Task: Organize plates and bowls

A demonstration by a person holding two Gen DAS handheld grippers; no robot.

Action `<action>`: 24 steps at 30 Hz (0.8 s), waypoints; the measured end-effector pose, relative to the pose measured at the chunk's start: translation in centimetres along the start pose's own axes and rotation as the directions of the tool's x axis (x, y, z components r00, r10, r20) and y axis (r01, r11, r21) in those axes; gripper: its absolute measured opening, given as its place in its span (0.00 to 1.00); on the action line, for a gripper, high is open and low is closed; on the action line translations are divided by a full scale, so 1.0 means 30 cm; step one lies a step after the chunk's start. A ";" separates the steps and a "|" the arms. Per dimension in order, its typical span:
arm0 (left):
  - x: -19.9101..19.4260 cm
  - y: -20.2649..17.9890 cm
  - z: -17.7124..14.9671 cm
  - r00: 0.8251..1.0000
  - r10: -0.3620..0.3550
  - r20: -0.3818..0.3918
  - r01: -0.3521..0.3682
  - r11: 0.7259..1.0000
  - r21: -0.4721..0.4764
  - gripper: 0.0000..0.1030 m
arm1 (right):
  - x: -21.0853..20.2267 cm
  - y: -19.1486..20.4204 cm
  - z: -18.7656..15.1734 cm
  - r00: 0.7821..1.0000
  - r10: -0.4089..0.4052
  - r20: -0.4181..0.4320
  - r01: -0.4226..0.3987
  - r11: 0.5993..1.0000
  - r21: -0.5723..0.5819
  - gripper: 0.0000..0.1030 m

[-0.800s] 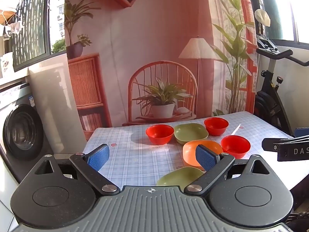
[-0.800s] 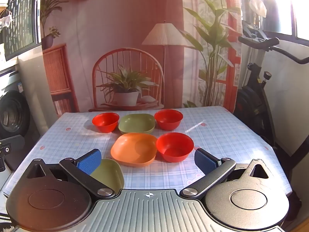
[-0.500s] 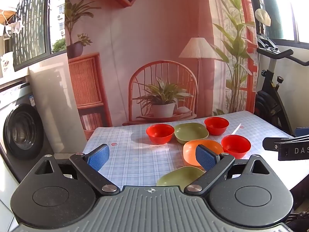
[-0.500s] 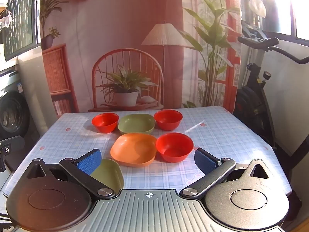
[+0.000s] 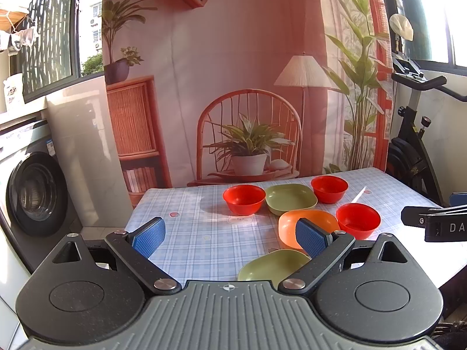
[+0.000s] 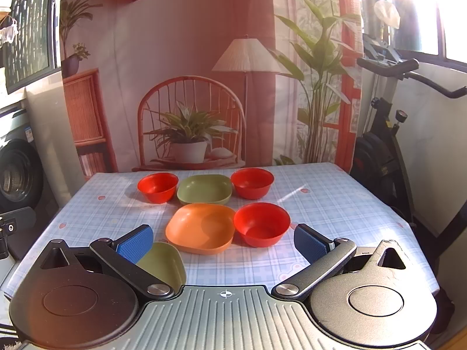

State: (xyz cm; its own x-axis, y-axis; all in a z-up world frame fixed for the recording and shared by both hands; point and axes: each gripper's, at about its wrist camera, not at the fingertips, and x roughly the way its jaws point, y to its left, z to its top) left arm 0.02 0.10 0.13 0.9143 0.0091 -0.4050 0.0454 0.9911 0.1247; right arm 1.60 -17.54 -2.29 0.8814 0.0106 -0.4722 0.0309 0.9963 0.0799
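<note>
A: Fig. shows what, re grippers?

B: Left gripper (image 5: 230, 234) and right gripper (image 6: 223, 240) both spread wide, nothing held, above the near edge of the desk (image 6: 335, 198).

A: Where's the tableware?

B: All on the desk's checked cloth, mid-desk. Back row: red bowl (image 6: 158, 187), green plate (image 6: 205, 189), red bowl (image 6: 252, 182). In front: orange plate (image 6: 201, 228) w/ a third red bowl (image 6: 261, 224) just beside it at right. Second green plate (image 6: 163, 264) nearest, partly behind the right gripper's left finger.

A: Count?

B: 3 red bowls, 2 green plates, 1 orange plate; 6 pcs total, none stacked.

A: Handling?

B: Judged: matte plastic-type ware, so prob. light, stiff, not fragile; smooth walls may slip. Take hold at the rim, one finger inside, one outside. Plates are shallow w/ raised rounded-square rims, so approx. same grip at an edge. Bowls look same size, so likely nest.
</note>
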 end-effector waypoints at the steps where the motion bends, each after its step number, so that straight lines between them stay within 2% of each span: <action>1: -0.001 0.000 -0.002 1.000 0.000 0.001 0.000 1.000 0.001 0.94 | 0.002 0.005 0.000 1.000 -0.001 0.000 0.001 1.000 -0.001 1.00; 24: 0.012 0.009 -0.004 1.000 -0.001 -0.010 0.001 1.000 -0.009 0.94 | 0.013 0.014 -0.002 1.000 -0.004 -0.003 0.004 1.000 -0.002 1.00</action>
State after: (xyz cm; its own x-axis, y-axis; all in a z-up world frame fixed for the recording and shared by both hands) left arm 0.32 0.39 -0.09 0.9102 0.0090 -0.4142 0.0428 0.9924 0.1157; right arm 1.91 -17.12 -2.50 0.8797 0.0068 -0.4754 0.0336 0.9965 0.0764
